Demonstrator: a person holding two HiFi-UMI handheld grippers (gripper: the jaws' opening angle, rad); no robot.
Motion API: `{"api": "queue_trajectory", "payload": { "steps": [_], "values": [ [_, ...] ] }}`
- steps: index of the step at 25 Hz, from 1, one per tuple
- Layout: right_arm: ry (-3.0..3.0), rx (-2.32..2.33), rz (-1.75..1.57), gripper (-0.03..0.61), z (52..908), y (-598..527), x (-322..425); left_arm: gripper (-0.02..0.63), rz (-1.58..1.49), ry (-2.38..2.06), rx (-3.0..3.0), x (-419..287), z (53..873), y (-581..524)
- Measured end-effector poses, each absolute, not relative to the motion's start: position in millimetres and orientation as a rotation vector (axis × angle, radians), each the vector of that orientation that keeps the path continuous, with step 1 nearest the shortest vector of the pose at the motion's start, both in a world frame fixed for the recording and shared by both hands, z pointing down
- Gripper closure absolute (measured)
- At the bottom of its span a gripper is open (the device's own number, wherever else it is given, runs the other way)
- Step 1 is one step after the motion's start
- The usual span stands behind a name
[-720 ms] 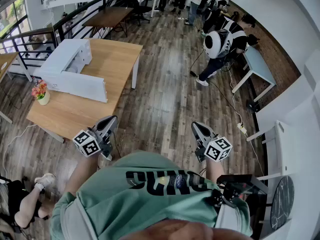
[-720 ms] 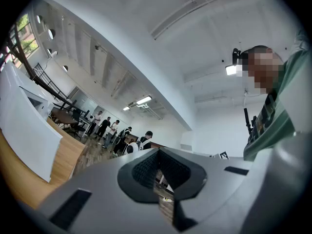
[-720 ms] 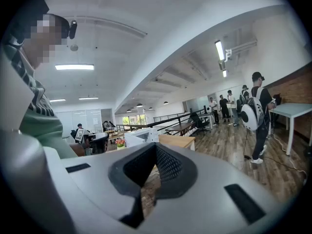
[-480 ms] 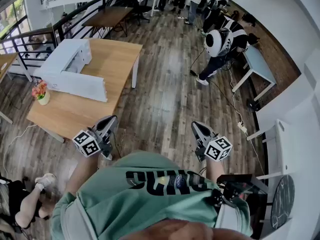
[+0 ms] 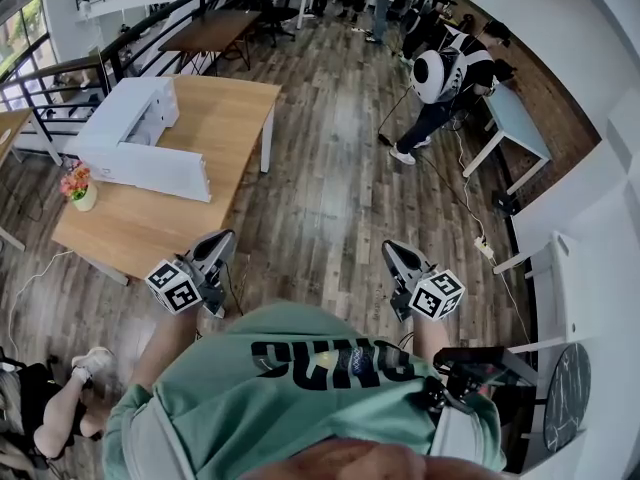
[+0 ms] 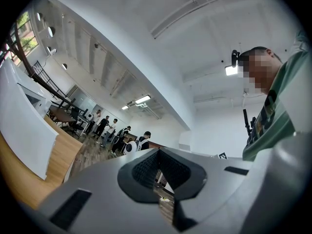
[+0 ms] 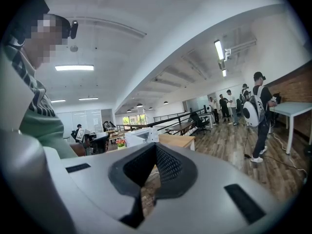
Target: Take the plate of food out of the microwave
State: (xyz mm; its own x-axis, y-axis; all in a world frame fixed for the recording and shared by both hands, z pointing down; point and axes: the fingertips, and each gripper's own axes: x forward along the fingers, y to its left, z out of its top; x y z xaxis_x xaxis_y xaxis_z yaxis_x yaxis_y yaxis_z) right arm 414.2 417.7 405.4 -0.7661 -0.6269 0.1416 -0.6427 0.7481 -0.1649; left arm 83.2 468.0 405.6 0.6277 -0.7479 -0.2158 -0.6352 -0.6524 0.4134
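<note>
A white microwave (image 5: 140, 138) stands on a wooden table (image 5: 215, 118) at the upper left of the head view, well ahead of both grippers. No plate of food shows in any view. My left gripper (image 5: 216, 251) is held close to my chest, its jaws shut with nothing between them. My right gripper (image 5: 396, 259) hangs level with it to the right, also shut and empty. The right gripper view catches the microwave (image 7: 141, 136) far off past its closed jaws. In the left gripper view its white side (image 6: 24, 130) fills the left edge.
A vase of flowers (image 5: 82, 188) stands on the table's left end. Several people (image 5: 440, 78) stand at the back right near a white table (image 5: 520, 128). Another person sits at the lower left (image 5: 50, 408). Wooden floor lies between me and the table.
The head view has shifted slightly, and the people at the back have moved a little. Both grippers stay where they were, still shut.
</note>
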Motion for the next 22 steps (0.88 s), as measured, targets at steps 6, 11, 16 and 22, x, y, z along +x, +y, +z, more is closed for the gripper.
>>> {"api": "queue_trajectory", "payload": {
  "steps": [6, 11, 16, 22],
  "values": [
    [-2.87, 1.046, 0.322, 0.572, 407.9, 417.8, 419.5, 0.611, -0.526, -1.104, 2.554, 90.7, 405.6, 465.3],
    [-2.872, 1.057, 0.343, 0.572, 412.0, 416.1, 425.7, 0.611, -0.506, -1.091, 2.563, 97.7, 407.3, 460.9],
    [-2.876, 1.065, 0.355, 0.572, 413.8, 412.1, 435.0, 0.611, -0.488, -1.071, 2.567, 110.3, 406.1, 454.3],
    [-2.885, 1.075, 0.355, 0.572, 413.5, 408.9, 452.5, 0.611, -0.468, -1.06, 2.574, 130.0, 402.6, 447.9]
  ]
}}
